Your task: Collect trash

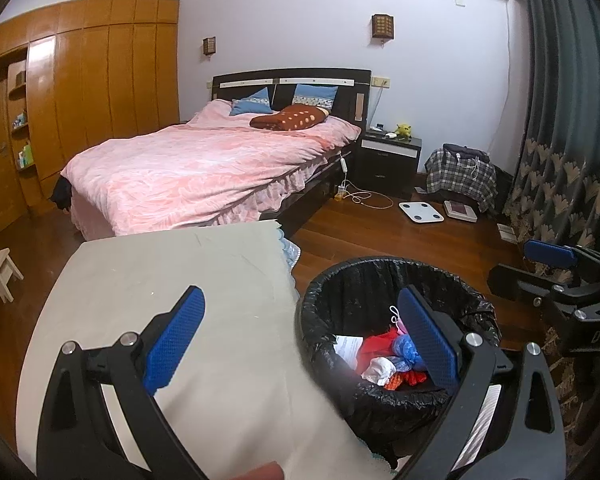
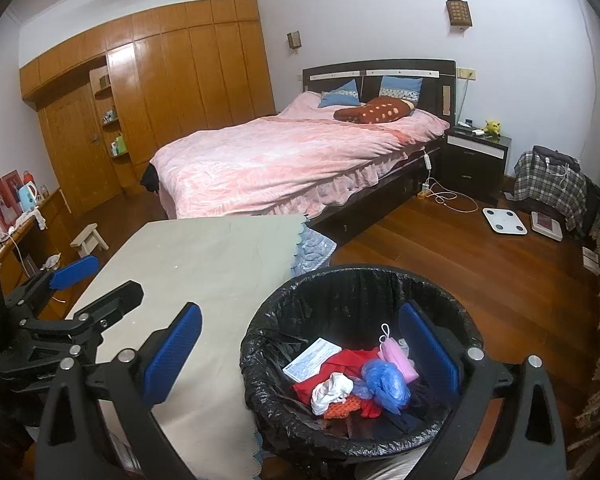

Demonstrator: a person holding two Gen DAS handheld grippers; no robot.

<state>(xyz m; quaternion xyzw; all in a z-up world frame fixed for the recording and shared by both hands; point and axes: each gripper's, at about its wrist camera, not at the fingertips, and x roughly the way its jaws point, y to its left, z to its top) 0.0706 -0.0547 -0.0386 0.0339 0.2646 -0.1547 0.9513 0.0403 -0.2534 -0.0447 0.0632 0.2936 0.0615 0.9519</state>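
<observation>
Blue textured pads line both grippers. Left gripper (image 1: 300, 340): jaws spread wide, nothing between them; one finger over the counter (image 1: 160, 280), the other over the mouth of the trash bin (image 1: 380, 400). Right gripper (image 2: 300, 348): jaws likewise wide apart and holding nothing, one finger above the counter's right edge, the other above the bin.

Bin stands on the floor, close against the counter's right edge, lined with a black plastic bag (image 2: 268, 408) folded over the rim. Trash sits inside the bin: printed white paper (image 2: 312, 360), red cloth or wrapper (image 2: 340, 368), crumpled white wad (image 2: 330, 392), blue plastic film (image 2: 384, 380), pink face mask (image 2: 396, 360) with a white ear loop, a bit of orange mesh beneath.

Counter carries a pale grey cloth with a scalloped hem along its far right corner; only small specks show on it.

Beyond the counter's far edge: bed (image 2: 292, 160) with pink quilt, two blue pillows, a brown dotted cushion. Dark nightstand (image 2: 476, 160) beside the headboard, yellow plush toy on top. White cable trails on the wooden floor (image 2: 460, 264) near the bed. White bathroom scale (image 2: 504, 221) lies further right, plaid garment (image 2: 548, 184) heaped by the curtain. Wooden wardrobe (image 2: 172, 92) fills the left wall; small pale stool (image 2: 89, 240) below it.
</observation>
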